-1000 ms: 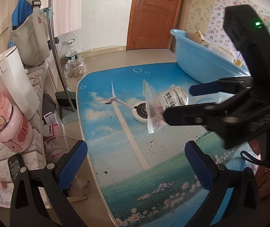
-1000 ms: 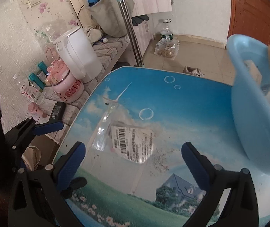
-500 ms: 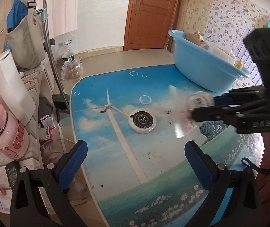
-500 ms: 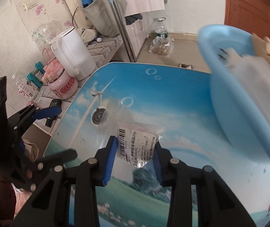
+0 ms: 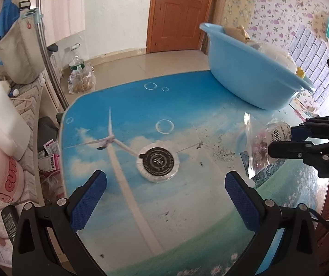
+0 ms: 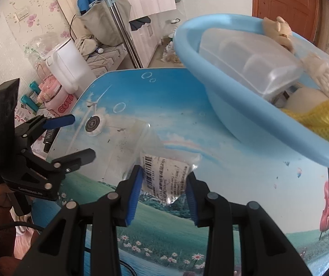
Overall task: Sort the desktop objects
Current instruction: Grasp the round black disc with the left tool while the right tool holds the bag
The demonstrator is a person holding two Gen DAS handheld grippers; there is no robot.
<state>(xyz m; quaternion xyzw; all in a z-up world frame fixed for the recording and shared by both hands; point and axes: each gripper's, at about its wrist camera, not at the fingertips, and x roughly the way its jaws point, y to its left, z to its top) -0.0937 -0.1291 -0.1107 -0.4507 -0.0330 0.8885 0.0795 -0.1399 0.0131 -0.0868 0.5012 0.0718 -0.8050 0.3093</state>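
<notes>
My right gripper (image 6: 163, 189) is shut on a clear plastic bag (image 6: 164, 174) with a barcode label and holds it above the table, near the blue basin (image 6: 212, 80). The bag also shows in the left wrist view (image 5: 260, 148), held by the right gripper (image 5: 279, 141). My left gripper (image 5: 164, 195) is open and empty, hovering over a round white disc with a black label (image 5: 157, 162) that lies on the table. The left gripper shows at the left of the right wrist view (image 6: 72, 138). The basin (image 5: 251, 78) holds a clear plastic box (image 6: 247, 59), a yellow cloth (image 6: 321, 117) and other items.
The table (image 5: 141, 218) has a blue sky and windmill print and dark crumbs near its middle. Beside its left edge stand a white kettle (image 6: 68, 66), a pink pot (image 5: 1, 179) and small bottles. A wooden door (image 5: 178, 11) is at the back.
My right gripper closed on the bag, lifted it off the table and carried it right toward the basin. The disc came into view where the bag was. My left gripper stayed open.
</notes>
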